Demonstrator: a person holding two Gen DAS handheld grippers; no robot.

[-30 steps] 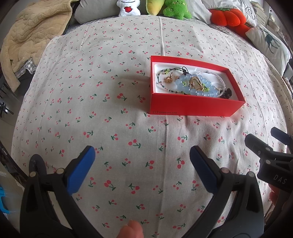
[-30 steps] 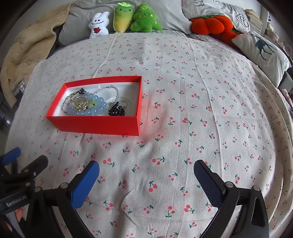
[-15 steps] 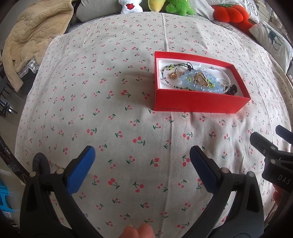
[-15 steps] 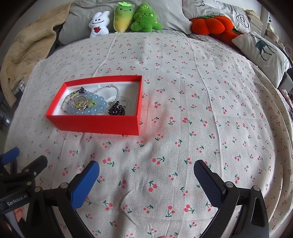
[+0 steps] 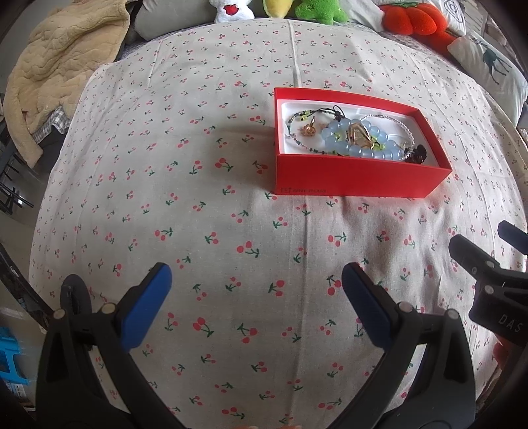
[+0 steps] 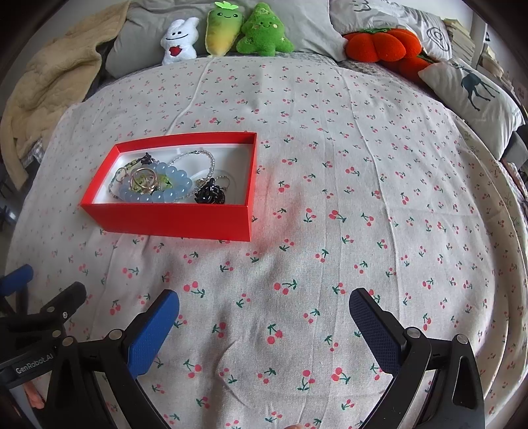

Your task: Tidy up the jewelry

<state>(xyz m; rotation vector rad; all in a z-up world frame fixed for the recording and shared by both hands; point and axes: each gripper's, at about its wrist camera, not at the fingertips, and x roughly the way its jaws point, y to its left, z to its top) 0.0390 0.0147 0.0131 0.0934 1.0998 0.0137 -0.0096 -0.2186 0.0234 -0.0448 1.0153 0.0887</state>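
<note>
I have the bed under me, covered by a sheet with small cherries, and on it the red box is the only thing between my two tools. From my left gripper the box lies ahead and to the right; from my right gripper it lies ahead and to the left, so it sits roughly between both hands, and I judge that neither one is clearly nearer. Its long axis runs across my view, left to right, with one long wall turned to me. Both tools have their blue fingers wide apart and hold nothing, and both hover above the sheet, well apart from the box. At the far end of the bed I see pillows and a row of soft toys, an orange plush pumpkin and a beige blanket at the left side (all far from my path, so nothing stands in the way on the bare sheet). Inside the box, on the white lining, the jewelry lies in one mixed heap: a bracelet of pale blue beads with gold rings on top of it, a thin silver chain, a string of small green beads, a small gold pendant and a black ornament. The pieces overlap each other, so I think lifting one may drag a neighbour with it.
</note>
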